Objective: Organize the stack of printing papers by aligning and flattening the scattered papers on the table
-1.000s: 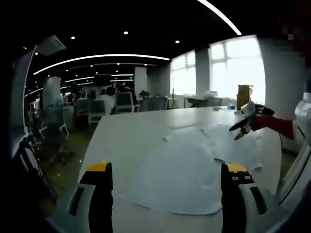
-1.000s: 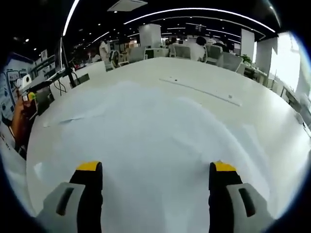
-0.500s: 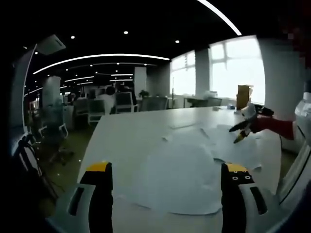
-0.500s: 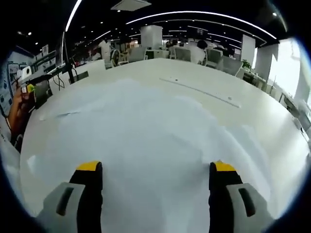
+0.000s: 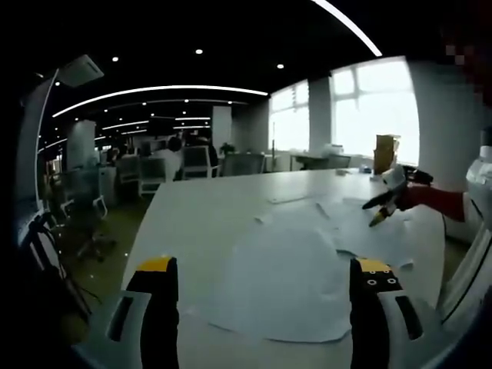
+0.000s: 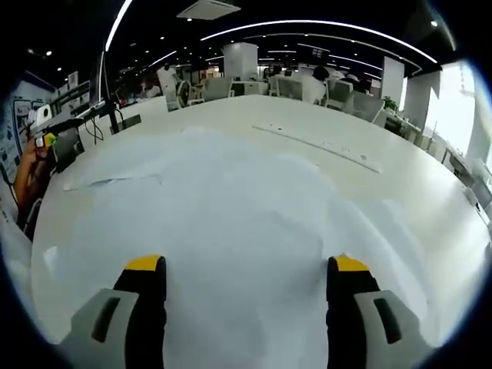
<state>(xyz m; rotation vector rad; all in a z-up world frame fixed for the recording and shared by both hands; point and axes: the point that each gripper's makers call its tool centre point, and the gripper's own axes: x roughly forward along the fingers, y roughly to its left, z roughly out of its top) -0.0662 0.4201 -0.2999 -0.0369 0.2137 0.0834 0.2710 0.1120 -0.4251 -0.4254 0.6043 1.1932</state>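
White table carries scattered, overlapping papers.

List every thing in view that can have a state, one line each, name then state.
left gripper: jaws open, holding nothing, above the papers.
right gripper: jaws open, holding nothing, above the papers.
papers: scattered, overlapping, not aligned, spread loosely on the table.
table: white, partly covered by the papers.
windows: bright with daylight.
ceiling lights: on.
office chairs: standing beyond the table's far end.
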